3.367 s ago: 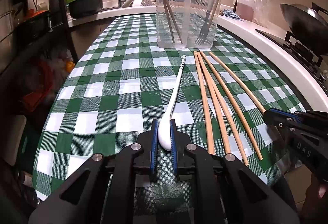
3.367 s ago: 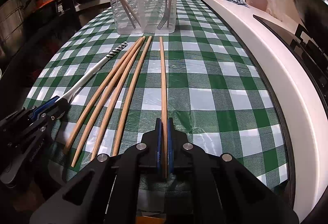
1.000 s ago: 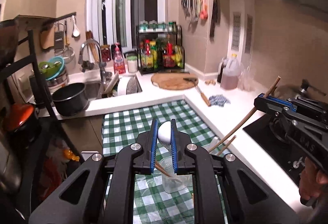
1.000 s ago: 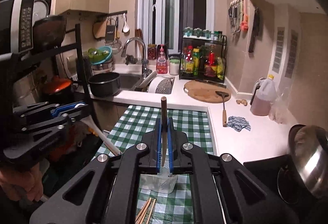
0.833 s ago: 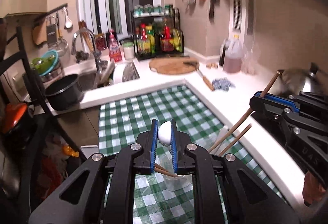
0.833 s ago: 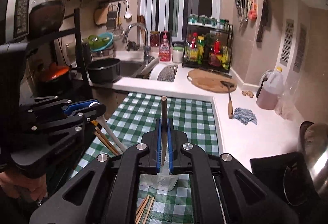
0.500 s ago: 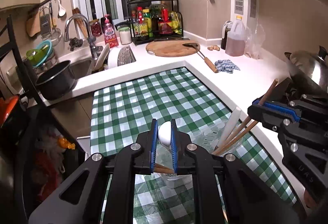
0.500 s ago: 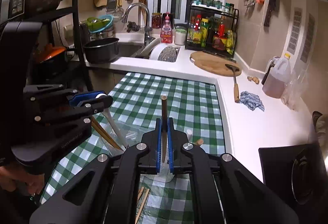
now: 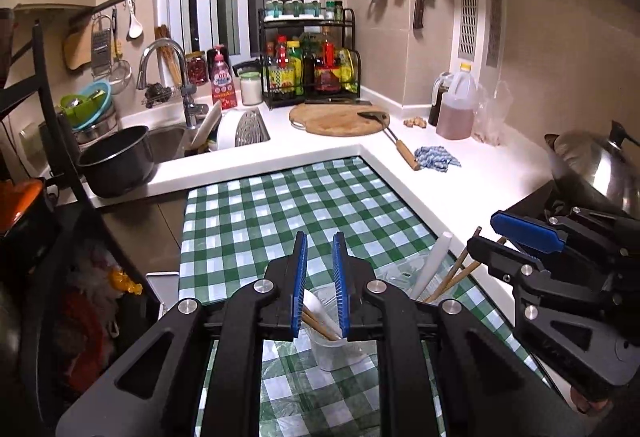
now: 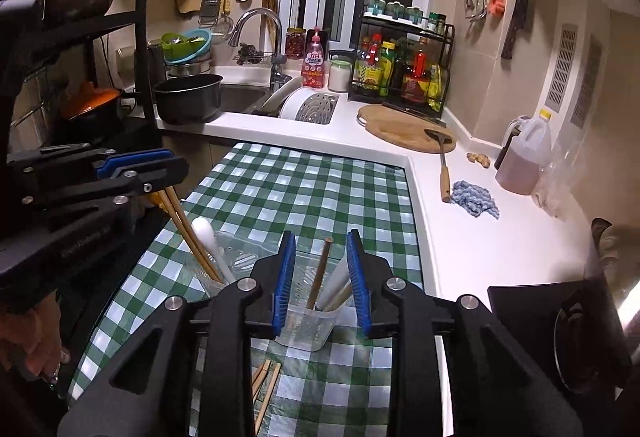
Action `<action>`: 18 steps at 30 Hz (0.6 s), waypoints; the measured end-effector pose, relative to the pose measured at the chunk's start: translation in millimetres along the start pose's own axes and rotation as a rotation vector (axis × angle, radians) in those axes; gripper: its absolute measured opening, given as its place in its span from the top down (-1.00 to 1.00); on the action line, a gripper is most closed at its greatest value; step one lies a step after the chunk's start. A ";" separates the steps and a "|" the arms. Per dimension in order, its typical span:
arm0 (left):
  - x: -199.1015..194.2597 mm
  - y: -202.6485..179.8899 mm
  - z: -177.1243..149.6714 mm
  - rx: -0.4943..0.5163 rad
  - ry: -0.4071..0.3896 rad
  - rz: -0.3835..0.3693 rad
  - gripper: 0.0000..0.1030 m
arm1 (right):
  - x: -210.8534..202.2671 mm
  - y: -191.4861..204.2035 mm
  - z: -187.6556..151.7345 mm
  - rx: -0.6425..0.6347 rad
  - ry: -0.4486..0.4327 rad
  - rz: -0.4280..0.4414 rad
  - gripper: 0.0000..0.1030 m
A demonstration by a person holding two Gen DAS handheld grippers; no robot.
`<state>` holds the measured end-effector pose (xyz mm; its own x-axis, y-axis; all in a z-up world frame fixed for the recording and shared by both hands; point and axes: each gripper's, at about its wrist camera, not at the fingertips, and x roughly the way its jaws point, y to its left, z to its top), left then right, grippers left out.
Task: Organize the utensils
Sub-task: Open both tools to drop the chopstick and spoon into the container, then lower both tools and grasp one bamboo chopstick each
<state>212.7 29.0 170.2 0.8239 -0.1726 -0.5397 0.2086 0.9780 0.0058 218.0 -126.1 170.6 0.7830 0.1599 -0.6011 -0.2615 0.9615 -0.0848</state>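
We're using the clear plastic container [image 10: 304, 325] on the green-checked surface [image 9: 288, 205] as our reference point here. Left of it, our left tongs [image 9: 319, 287] hang just above its rim with the blue pads [image 9: 299, 289] a narrow gap apart and nothing pinched between them; the white spoon [image 9: 318, 311] sits down in the container below that gap, bowl end up, leaning next to a couple of wooden chopsticks [image 9: 320, 327]. From the right wrist view that same spoon [image 10: 210, 241] pokes out of the container's left side with two chopsticks [image 10: 188, 237] slanting up beside it. Over the container's right half, our right tongs [image 10: 321, 277] are opening, pads clear of everything, and a single chopstick [image 10: 320, 273] stands in the container between them, touching neither pad, next to a white handle [image 10: 336, 287]. In front of the container, nearer us, a few more chopsticks [image 10: 266, 385] lie flat on the surface. Far right of the container, on the white counter, there's a blue cloth [image 10: 474, 199] and a jug [image 10: 524, 157] of reddish liquid.
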 end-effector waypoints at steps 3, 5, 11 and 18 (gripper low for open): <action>-15.2 1.2 0.0 -0.009 -0.020 0.004 0.74 | -11.4 -2.7 2.8 0.008 -0.019 -0.007 0.47; -26.6 2.4 0.4 -0.017 -0.035 0.007 0.74 | -25.3 -3.5 5.6 0.010 -0.046 -0.015 0.47; -67.9 5.7 -9.9 -0.035 -0.082 0.012 0.74 | -75.4 -7.7 5.1 0.028 -0.146 -0.019 0.47; -103.4 7.3 -57.8 -0.073 -0.092 0.017 0.74 | -133.4 -12.5 -33.3 0.048 -0.225 0.004 0.47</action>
<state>98.6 60.8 177.4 0.8726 -0.1628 -0.4605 0.1580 0.9862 -0.0493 97.9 -166.9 225.4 0.8894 0.2048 -0.4087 -0.2423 0.9693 -0.0417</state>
